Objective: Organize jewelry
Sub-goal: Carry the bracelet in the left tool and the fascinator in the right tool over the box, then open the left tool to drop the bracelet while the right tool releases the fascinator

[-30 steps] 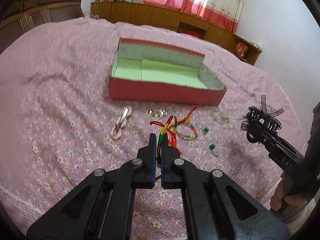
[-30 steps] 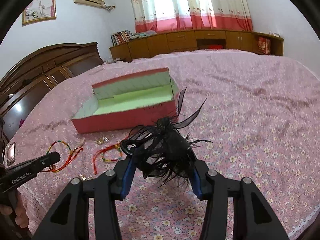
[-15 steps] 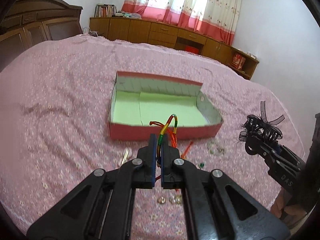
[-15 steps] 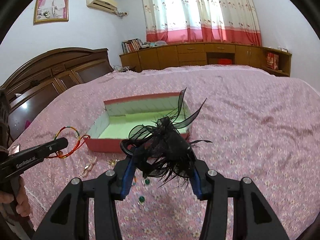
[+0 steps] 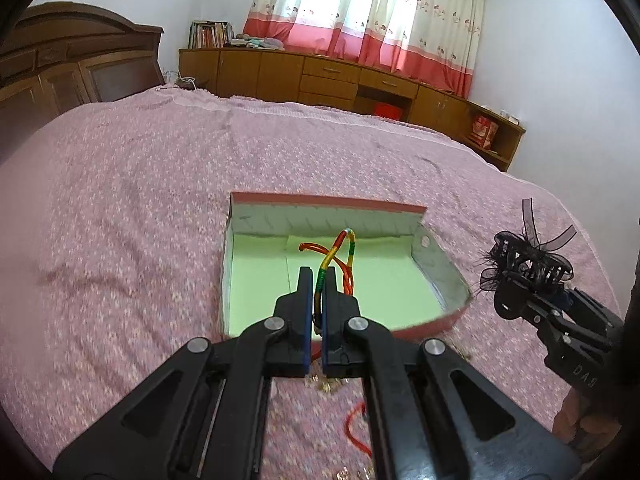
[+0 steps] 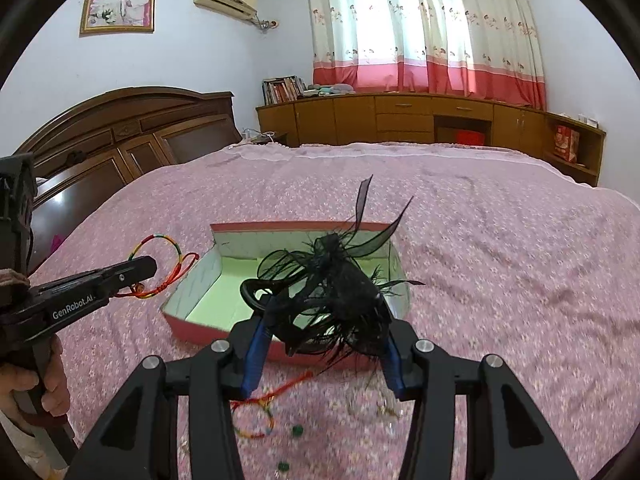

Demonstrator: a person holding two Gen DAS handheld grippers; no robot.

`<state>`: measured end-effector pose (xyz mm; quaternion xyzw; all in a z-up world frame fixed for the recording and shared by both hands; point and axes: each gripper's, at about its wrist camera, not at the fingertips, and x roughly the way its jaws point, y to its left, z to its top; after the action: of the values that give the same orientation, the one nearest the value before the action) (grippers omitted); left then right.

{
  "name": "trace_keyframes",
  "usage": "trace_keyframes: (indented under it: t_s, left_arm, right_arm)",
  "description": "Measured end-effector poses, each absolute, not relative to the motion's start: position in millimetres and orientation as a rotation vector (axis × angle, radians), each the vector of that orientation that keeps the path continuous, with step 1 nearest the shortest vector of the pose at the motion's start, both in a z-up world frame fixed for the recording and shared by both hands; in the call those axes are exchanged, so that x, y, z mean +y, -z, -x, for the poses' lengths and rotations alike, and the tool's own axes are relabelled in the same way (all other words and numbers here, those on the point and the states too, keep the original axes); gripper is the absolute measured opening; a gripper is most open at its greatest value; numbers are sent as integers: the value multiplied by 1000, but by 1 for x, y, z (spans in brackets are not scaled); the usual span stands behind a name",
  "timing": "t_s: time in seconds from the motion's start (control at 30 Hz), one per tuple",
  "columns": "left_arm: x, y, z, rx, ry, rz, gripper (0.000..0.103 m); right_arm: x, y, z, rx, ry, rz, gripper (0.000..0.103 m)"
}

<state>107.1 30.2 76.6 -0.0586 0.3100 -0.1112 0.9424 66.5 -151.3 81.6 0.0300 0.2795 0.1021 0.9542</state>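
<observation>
The wide bed under its pink flowered cover carries everything, and its soft, creased surface is the first risk: anything that slips from either pair of jaws could sink into a fold and be hard to find.

Ahead of both grippers lies the shallow red cardboard box with a pale green floor. Its right end wall leans outward and looks flimsy, so a bump from a finger might tip or shove the box.

The right gripper has its jaws closed on a black feathered net hair clip, which bulges above and beyond the jaws, over the near edge of the box. Its loose feathers and ribbon loops may snag on the fingers at release, so that the clip drags back out or lands on the bed short of the near wall.

The left gripper has its jaws pinched tight on a rainbow braided cord bracelet with red ties, whose loop rises just beyond the jaw tips, over the green floor. The trailing red ends hang below the jaws and could catch between them.

On the cover below the jaws, near the box, lie a second red-and-yellow cord bracelet and small green beads; a low sweep could scatter them.
</observation>
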Motion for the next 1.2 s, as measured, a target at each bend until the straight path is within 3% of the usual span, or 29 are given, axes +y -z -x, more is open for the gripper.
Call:
trace_keyframes:
  t_s: [0.47, 1.2]
  left_arm:
    - [23, -55, -175, 693, 213, 95, 0]
    - [25, 13, -242, 883, 163, 76, 0]
  right_arm:
    - [-152, -68, -147, 657, -212, -76, 50]
    - [-150, 7, -227, 889, -137, -53, 50]
